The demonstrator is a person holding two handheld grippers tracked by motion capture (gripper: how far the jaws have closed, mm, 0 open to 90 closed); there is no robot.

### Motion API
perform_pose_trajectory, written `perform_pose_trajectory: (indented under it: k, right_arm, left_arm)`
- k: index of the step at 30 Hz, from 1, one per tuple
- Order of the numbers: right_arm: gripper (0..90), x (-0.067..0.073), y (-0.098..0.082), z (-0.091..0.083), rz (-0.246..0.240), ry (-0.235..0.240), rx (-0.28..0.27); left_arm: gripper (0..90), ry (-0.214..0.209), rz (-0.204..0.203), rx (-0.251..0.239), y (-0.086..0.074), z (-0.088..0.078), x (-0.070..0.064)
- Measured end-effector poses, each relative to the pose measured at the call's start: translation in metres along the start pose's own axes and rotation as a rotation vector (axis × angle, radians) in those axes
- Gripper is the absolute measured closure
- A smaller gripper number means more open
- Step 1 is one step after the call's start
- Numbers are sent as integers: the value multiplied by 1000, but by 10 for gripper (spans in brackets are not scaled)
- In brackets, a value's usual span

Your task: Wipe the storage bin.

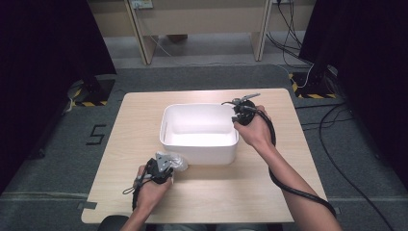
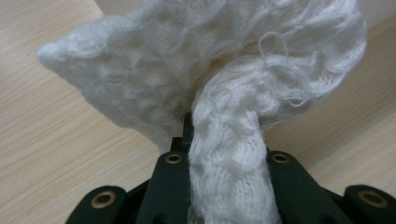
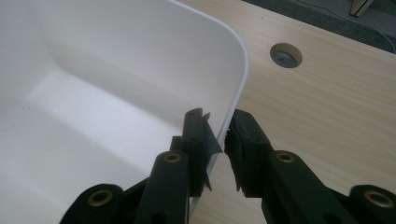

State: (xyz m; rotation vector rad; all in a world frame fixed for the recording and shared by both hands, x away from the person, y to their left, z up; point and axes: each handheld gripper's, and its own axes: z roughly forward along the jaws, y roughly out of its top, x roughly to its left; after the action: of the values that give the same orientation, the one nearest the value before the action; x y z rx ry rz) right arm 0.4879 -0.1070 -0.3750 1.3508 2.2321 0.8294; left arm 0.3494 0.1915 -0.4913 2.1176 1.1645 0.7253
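A white plastic tub (image 1: 211,151) stands in the middle of the wooden table (image 1: 240,202). At its near left corner lies a white knitted cloth (image 1: 179,161), and my left gripper (image 1: 167,166) is shut on it. In the left gripper view the cloth (image 2: 187,70) fans out above the jaws, with a bunched fold pinched in my left gripper (image 2: 226,149). My right gripper (image 1: 236,118) sits at the tub's right rim. In the right gripper view, my right gripper (image 3: 217,135) has one jaw inside the tub (image 3: 140,56) and one outside, closed on the wall.
A round cable hole (image 3: 286,55) is set in the tabletop beyond the tub's corner. The right gripper's black cable (image 1: 298,192) trails along the forearm. Wooden desk legs (image 1: 144,43) and floor cables (image 1: 332,120) lie past the table's far edge.
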Motion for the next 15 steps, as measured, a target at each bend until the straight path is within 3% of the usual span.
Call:
perform_pose_trajectory:
  k: [15]
  right_arm:
    - [769, 0, 1, 0, -3, -1, 4]
  left_arm:
    - [778, -24, 11, -7, 6, 3, -11]
